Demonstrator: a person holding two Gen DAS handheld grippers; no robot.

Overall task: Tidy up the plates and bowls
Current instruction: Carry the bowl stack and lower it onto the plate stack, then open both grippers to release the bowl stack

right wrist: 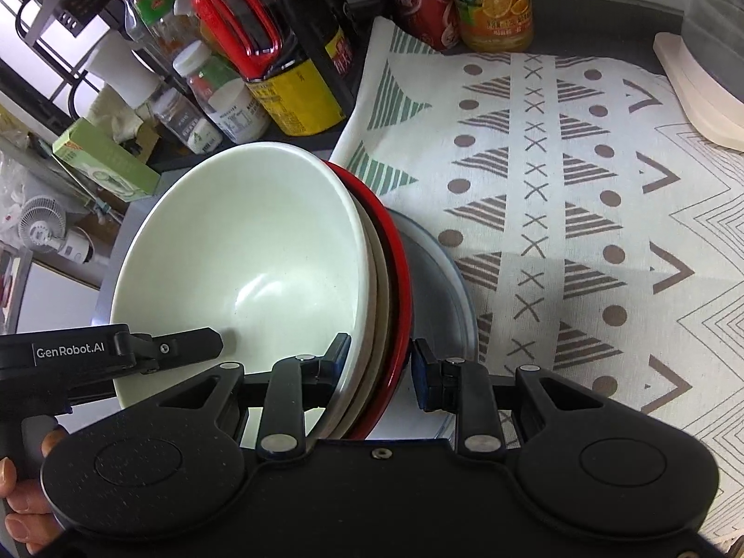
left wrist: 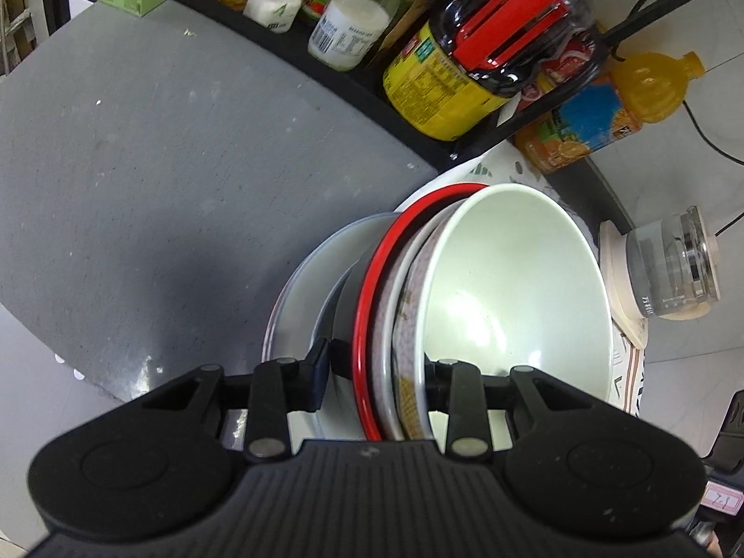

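A stack of nested dishes shows in both views: a pale green-white bowl (left wrist: 516, 288) (right wrist: 242, 269) on top, a patterned bowl (left wrist: 409, 325) under it, then a red-rimmed bowl (left wrist: 367, 307) (right wrist: 397, 279), all on a grey-white plate (left wrist: 302, 307) (right wrist: 437, 297). My left gripper (left wrist: 376, 372) is shut on the rims of the stacked bowls from one side. My right gripper (right wrist: 379, 362) straddles the opposite rims, with its jaws close on them. The left gripper's finger also shows in the right wrist view (right wrist: 186, 344) inside the top bowl.
A grey countertop (left wrist: 162, 162) lies left. A patterned cloth (right wrist: 581, 186) covers the surface on the right. A black rack of bottles and jars (left wrist: 441, 69) (right wrist: 279, 69) stands behind. An orange juice bottle (left wrist: 618, 107) and a glass jar on a pale board (left wrist: 669, 269) stand nearby.
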